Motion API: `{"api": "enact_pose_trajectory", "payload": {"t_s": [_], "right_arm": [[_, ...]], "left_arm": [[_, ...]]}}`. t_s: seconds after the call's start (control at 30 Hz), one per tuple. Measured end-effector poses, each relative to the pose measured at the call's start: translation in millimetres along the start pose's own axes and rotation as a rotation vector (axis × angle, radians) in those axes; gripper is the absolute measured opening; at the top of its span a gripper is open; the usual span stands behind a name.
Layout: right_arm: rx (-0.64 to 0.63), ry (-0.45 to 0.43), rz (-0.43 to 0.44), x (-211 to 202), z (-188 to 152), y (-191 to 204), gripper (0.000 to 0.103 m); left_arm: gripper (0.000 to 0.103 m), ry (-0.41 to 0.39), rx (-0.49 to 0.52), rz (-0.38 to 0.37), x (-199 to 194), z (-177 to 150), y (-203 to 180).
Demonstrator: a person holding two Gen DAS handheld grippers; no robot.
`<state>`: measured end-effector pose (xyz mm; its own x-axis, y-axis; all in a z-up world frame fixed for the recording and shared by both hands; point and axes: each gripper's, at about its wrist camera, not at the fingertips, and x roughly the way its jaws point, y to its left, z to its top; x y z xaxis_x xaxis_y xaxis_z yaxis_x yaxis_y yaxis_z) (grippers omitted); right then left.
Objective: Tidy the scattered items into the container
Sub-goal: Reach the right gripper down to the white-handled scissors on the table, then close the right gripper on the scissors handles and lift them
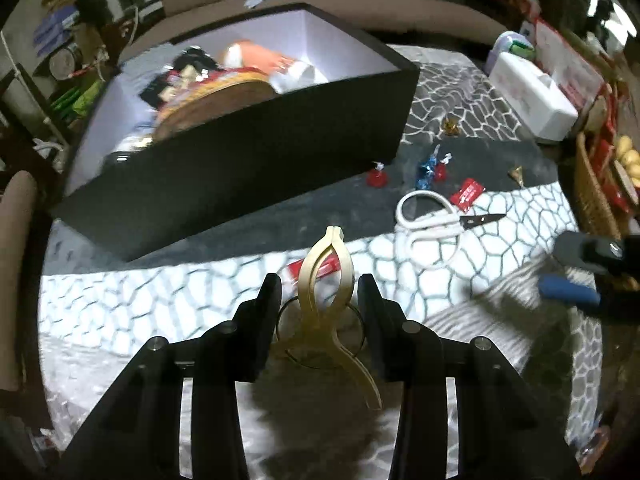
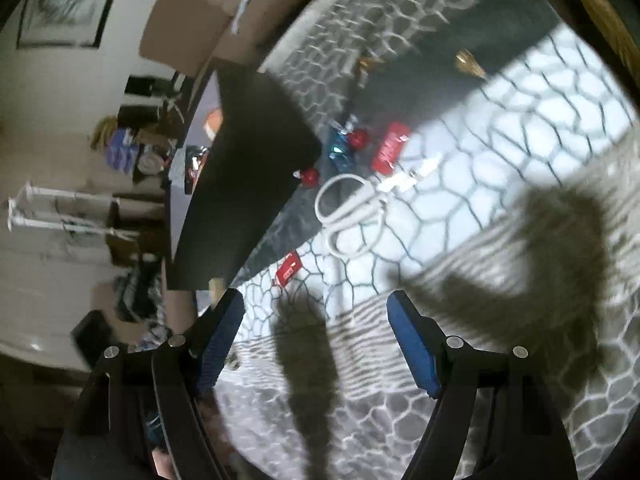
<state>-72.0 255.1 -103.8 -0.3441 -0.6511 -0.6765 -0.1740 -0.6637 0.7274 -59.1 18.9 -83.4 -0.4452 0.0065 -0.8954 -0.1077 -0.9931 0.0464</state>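
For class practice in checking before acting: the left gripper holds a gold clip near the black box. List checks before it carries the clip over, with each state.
1. Gold clip held between left gripper fingers: ok.
2. Clip lifted clear of table: cannot tell.
3. Black box open on top: ok.
4. Free space inside box: ok, at the white far corner.
5. Right gripper empty, open: ok.
6. Scissors out of the path: ok.

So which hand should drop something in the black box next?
Left. The left gripper is shut on a gold clip, and the black box lies just ahead. The right gripper is open and empty, over the patterned cloth.
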Motion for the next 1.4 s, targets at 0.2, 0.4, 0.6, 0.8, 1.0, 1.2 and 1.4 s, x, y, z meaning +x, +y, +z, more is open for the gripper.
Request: {"api": "enact_pose_trajectory", "payload": {"t_s": [0.2,0.4,0.6,0.8,1.0,1.2,1.4], "right_arm": [[0.197,-0.010,0.100,24.1,7.2,-15.4,0.071],[0.357,0.015,0.139,61.0,21.8,-17.1,0.068],[0.460,0.024,0.006,81.1,40.6,-30.4,0.048],[0.524,-0.005,-0.090,99.2,38.0,-36.6,0.039],[0.546,-0.026,-0.106,111.6,51.0,-33.7,0.020],[0.404,0.025,-0.151,112.8,54.8,-24.6,0.013],[-0.145,0.237,-0.389,101.9,41.1,44.8,0.008]], "left_arm": [[0.037,-0.006,-0.013,-0.021,-28.1,-5.7,8.6],[0.037,-0.033,0.021,-0.023,-46.2,-4.4,5.9],[0.037,-0.027,0.002,0.025,-50.3,-4.4,29.2],[0.037,-0.040,-0.117,0.030,-59.6,-10.4,73.7],[0.037,-0.030,-0.116,0.032,-60.5,-18.2,77.9],[0.037,-0.027,-0.129,0.010,-61.8,-16.5,79.3],[0.038,-0.024,-0.088,-0.011,-65.0,-18.8,65.7]]}}
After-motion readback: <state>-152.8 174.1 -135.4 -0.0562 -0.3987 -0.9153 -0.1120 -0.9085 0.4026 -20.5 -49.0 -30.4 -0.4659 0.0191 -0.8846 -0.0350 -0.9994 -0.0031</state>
